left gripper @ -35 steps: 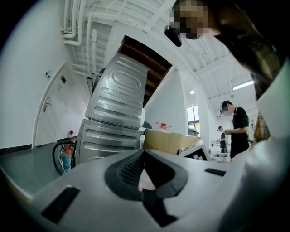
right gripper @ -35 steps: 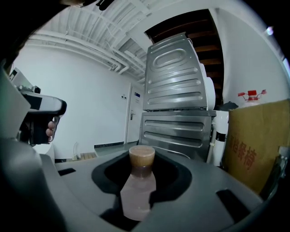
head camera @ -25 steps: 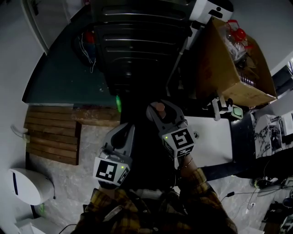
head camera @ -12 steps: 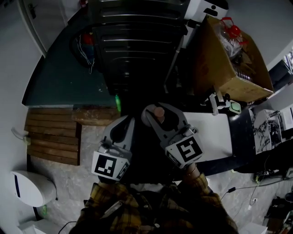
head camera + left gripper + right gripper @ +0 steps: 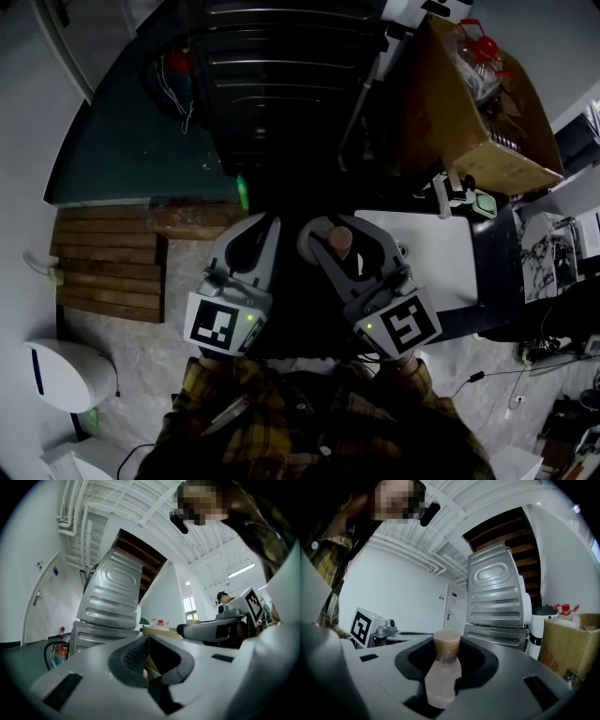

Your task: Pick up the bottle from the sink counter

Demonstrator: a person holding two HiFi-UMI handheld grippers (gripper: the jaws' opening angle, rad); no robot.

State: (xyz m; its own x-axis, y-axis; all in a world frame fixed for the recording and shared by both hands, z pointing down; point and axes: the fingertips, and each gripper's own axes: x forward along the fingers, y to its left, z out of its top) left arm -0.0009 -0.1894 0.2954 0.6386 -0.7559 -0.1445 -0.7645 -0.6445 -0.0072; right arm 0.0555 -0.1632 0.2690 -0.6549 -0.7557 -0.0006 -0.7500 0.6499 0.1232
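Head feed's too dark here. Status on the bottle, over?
Right tongs shut on bottle, cap up. Left tongs shut, empty. Nothing else touching the bottle.

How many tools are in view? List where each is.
2. The left tool is at the head view's lower centre, shut. The right tool is beside it on the right, shut on the bottle.

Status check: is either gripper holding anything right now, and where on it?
Right gripper clamps the bottle around its body, capped neck sticking out past the jaws. Left gripper is shut, empty.
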